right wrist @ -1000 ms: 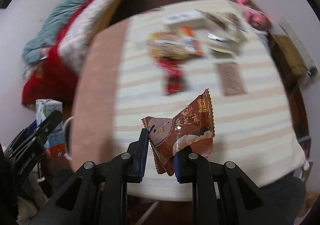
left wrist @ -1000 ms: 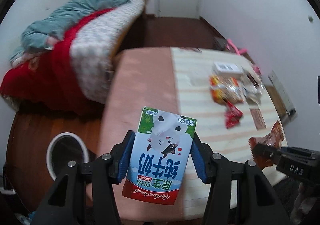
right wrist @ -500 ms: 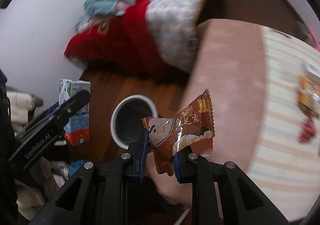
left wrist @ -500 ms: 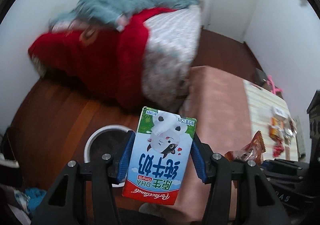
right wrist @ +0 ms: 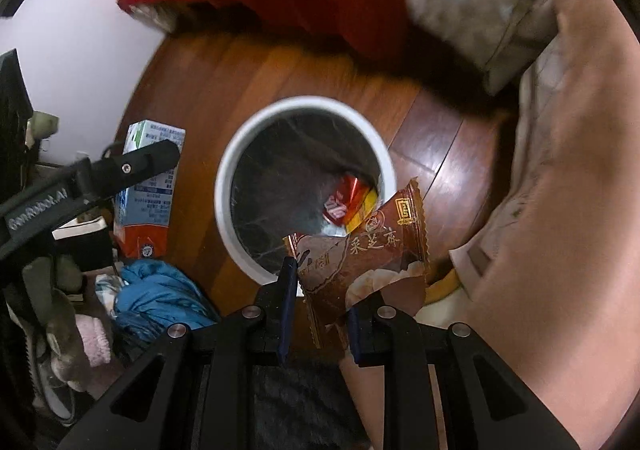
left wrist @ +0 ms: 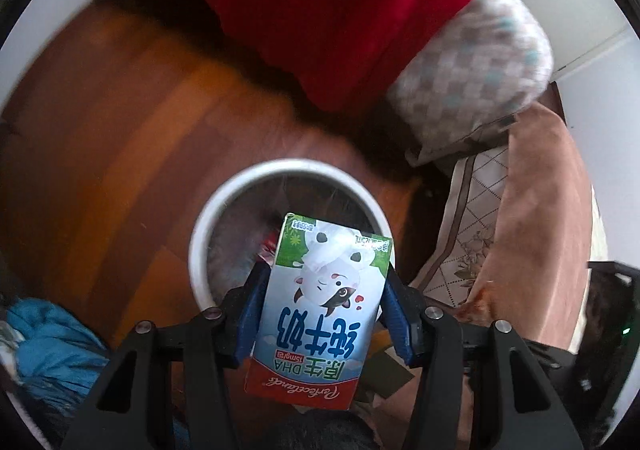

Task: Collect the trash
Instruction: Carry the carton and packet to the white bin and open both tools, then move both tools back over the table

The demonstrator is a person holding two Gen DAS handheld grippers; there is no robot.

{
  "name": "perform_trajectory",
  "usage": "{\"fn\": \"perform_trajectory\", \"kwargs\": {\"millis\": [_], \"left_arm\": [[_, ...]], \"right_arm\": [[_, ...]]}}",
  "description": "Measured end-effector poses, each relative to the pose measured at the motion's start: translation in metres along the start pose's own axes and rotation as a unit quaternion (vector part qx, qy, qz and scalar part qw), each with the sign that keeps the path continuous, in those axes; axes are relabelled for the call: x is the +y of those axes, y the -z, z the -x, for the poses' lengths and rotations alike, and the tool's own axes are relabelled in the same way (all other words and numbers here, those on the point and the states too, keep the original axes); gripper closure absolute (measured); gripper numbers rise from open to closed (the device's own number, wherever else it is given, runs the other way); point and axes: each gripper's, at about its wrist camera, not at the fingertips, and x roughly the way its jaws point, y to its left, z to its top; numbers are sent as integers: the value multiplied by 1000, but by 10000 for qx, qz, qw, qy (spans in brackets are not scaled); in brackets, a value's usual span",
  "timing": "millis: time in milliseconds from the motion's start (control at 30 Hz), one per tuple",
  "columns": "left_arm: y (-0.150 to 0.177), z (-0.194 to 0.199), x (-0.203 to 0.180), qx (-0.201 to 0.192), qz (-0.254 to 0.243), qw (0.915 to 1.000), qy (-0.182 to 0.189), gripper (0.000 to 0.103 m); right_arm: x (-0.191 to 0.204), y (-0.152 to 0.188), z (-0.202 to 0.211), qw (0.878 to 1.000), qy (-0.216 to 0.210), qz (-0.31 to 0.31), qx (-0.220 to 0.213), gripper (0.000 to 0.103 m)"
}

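The left gripper squeezes the milk carton and the right gripper pinches the brown snack wrapper, both near the white trash bin, so hold them right over its hole before letting go.

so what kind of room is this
Most likely a bedroom in a home: red and checked bedding is piled beside a wooden plank floor, loose blue clothing lies on it, and a round white wastebasket stands there.
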Motion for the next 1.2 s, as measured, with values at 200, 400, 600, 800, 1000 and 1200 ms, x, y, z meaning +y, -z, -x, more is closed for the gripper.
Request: {"fn": "perform_trajectory", "kwargs": {"millis": [200, 400, 600, 800, 1000, 1200], "left_arm": [[-11, -41, 19, 351, 102, 9993, -89, 46], [-11, -38, 45, 239, 426, 9984, -277, 7], [2, -17, 56, -184, 391, 9956, -836, 6], [28, 10, 53, -589, 265, 9891, -1325, 6], [50, 20, 40, -665, 199, 9870, -1447, 6], [67, 34, 30, -760, 148, 9865, -1446, 6]], "right_arm": [[2, -9, -60, 9990, 105, -4, 442, 80], [2, -28, -99, 9970, -136, -38, 761, 46], [12, -31, -94, 9969, -281, 70, 732, 21], [17, -19, -64, 9946, 651, 622, 516, 0], [17, -5, -52, 9888, 1222, 778, 354, 0], [16, 1, -38, 9886, 1316, 715, 140, 0]]}}
